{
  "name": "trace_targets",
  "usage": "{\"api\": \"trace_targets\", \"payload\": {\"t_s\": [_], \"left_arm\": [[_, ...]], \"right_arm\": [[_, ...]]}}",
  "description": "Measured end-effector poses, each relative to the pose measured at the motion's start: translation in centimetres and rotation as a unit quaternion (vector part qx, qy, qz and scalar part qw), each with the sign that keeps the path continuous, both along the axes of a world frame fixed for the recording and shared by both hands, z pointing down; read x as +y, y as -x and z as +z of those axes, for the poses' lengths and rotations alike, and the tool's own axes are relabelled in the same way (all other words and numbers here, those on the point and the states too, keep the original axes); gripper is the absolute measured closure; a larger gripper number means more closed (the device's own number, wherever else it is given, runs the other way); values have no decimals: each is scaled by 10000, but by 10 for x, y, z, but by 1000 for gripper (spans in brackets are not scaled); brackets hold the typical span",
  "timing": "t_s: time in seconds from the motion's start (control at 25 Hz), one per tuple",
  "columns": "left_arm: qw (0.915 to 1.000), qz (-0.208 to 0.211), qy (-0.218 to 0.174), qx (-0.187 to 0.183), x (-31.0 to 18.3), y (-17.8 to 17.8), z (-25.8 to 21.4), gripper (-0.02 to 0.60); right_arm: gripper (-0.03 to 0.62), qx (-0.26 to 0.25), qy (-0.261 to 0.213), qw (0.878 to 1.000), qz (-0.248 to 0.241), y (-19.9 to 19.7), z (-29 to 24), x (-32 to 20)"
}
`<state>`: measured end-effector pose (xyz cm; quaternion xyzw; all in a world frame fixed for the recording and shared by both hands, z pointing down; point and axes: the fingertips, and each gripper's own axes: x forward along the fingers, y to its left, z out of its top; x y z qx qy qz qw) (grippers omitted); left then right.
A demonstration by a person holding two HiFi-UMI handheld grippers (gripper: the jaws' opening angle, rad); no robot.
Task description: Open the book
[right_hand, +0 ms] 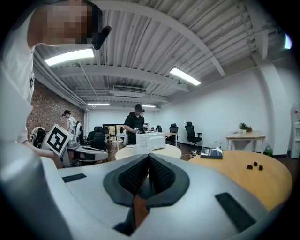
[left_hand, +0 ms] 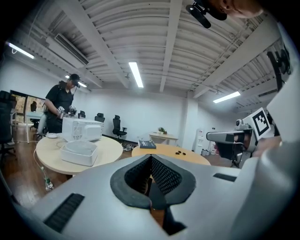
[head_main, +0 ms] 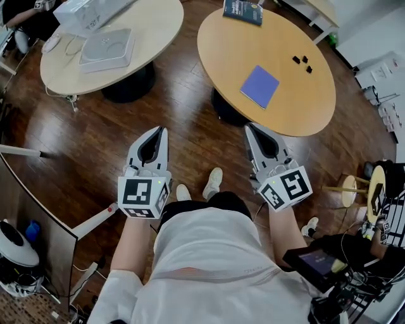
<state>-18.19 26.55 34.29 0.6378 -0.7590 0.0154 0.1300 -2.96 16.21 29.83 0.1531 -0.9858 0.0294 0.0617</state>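
Book, purple-covered and closed, is not yet touched: the jaws of the left gripper and of the right gripper are seen pressed together with nothing between them, both held over the wooden floor short of the round table. Just ahead of the right gripper, the book is laid flat on that table, turned cornerwise to the grippers. The right gripper is judged the nearer. A second, dark book is set at the far edge; the spine side of neither can be told.
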Motion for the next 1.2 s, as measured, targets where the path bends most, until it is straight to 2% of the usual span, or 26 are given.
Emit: {"api": "trace_targets", "payload": {"t_s": [0.24,0.48,0.88,1.2], "left_arm": [[9999,129,17,-112,-25,9,-3,571],[9993,252,44,-279,-71,13,-10,571],[9980,480,147,-382,-192,-11,-18,571],[9952,807,216,-500,-298,-48,-19,571]], "right_arm": [[591,-119,49,9999,91,11,5,-24],[591,-262,90,9994,189,12,7,-67],[591,-392,270,9979,449,-18,9,-183],[591,-390,364,9960,720,-54,18,-275]]}}
